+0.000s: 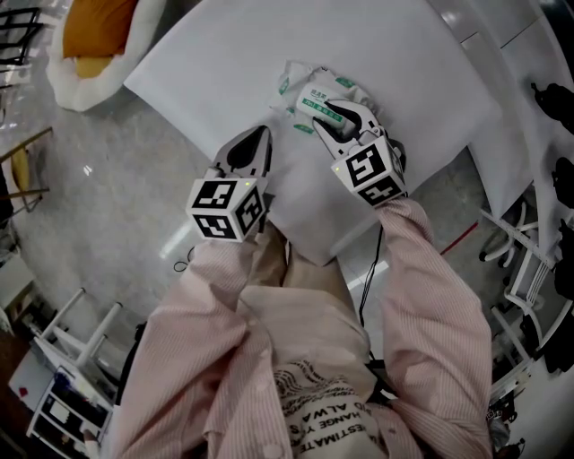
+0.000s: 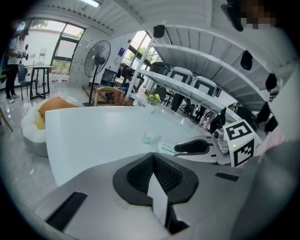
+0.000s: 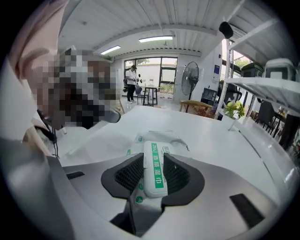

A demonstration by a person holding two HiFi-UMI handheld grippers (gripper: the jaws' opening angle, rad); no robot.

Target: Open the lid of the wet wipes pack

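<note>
White table (image 1: 224,72) at 12 o'clock. Orange cushion (image 1: 94,27) in a white base at 11, on the floor. White metal frames (image 1: 81,332) at 7. Left gripper view: pedestal fan (image 2: 98,54) at 10, person (image 2: 10,70) at 9.

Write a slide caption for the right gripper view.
The right tool grips the lid of the wipes pack on a white table.

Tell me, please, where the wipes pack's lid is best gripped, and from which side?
Grip the lid across its two long edges, near the end closest to you, coming from your side along its length. It is a narrow raised rectangle that fits between the jaws; the right hand-held gripper pinches it that way.
</note>
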